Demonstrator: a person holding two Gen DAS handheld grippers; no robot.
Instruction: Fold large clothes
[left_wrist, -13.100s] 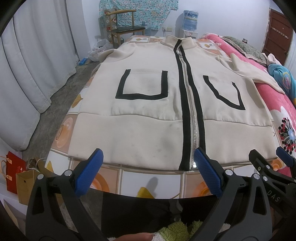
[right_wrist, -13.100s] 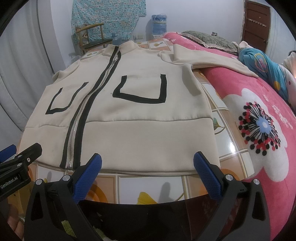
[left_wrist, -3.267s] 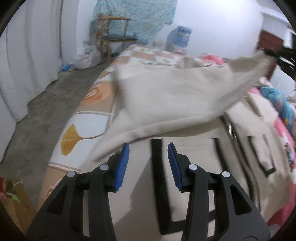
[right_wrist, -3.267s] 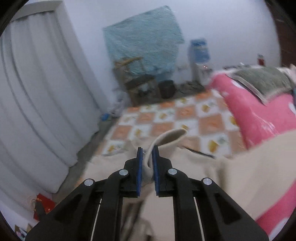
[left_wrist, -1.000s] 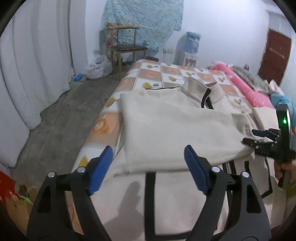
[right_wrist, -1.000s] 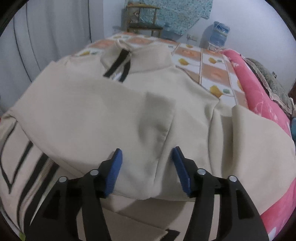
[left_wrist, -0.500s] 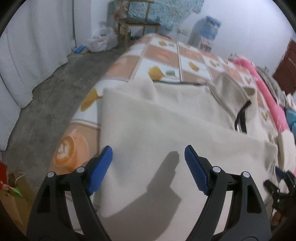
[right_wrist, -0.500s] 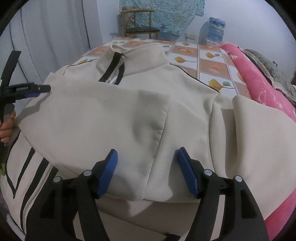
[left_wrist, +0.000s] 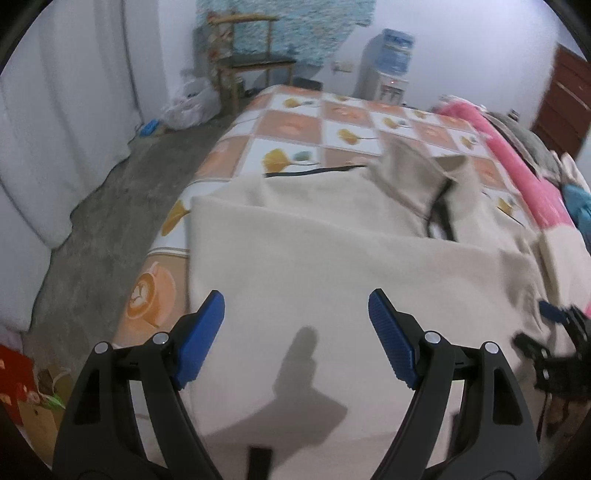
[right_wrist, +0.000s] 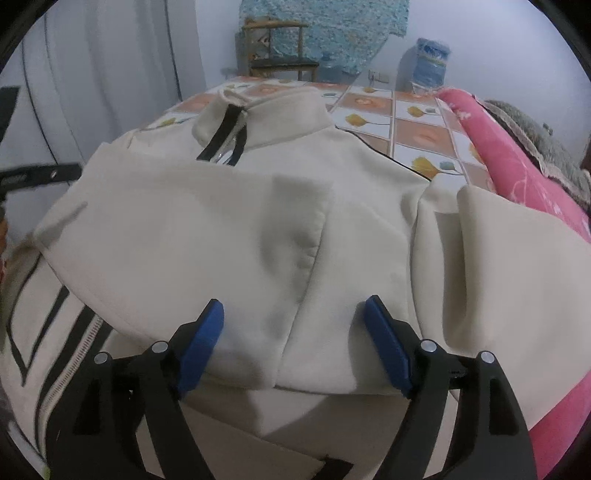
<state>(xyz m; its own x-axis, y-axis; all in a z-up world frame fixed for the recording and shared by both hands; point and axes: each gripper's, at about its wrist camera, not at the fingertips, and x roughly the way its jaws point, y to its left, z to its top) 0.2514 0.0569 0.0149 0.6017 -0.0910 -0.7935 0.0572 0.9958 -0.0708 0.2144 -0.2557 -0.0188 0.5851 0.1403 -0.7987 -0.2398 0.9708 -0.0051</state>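
Observation:
A cream jacket (left_wrist: 332, 266) with black trim and a front zip lies on the bed, its sleeve (right_wrist: 207, 236) folded flat across the chest. The stand-up collar (right_wrist: 266, 118) points to the far end. My left gripper (left_wrist: 295, 314) hovers open over the folded sleeve near the jacket's left edge, nothing between its blue pads. My right gripper (right_wrist: 293, 319) hangs over the sleeve's cuff end (right_wrist: 295, 362); its jaws are opening and the pads stand clear of the cloth. In the left wrist view the right gripper (left_wrist: 550, 332) shows at the right edge.
The bed sheet (left_wrist: 306, 122) has orange and white squares; a pink floral quilt (right_wrist: 517, 166) lies along the right. Beyond the bed stand a wooden chair (left_wrist: 247, 62) and a water dispenser (left_wrist: 391, 62). White curtains (left_wrist: 62, 110) and grey floor (left_wrist: 92, 229) are left. Paper bags (left_wrist: 22, 387) sit below.
My right gripper's jaws have spread wider over the sleeve cuff. My left gripper has moved toward the jacket's shoulder and left edge, staying open.

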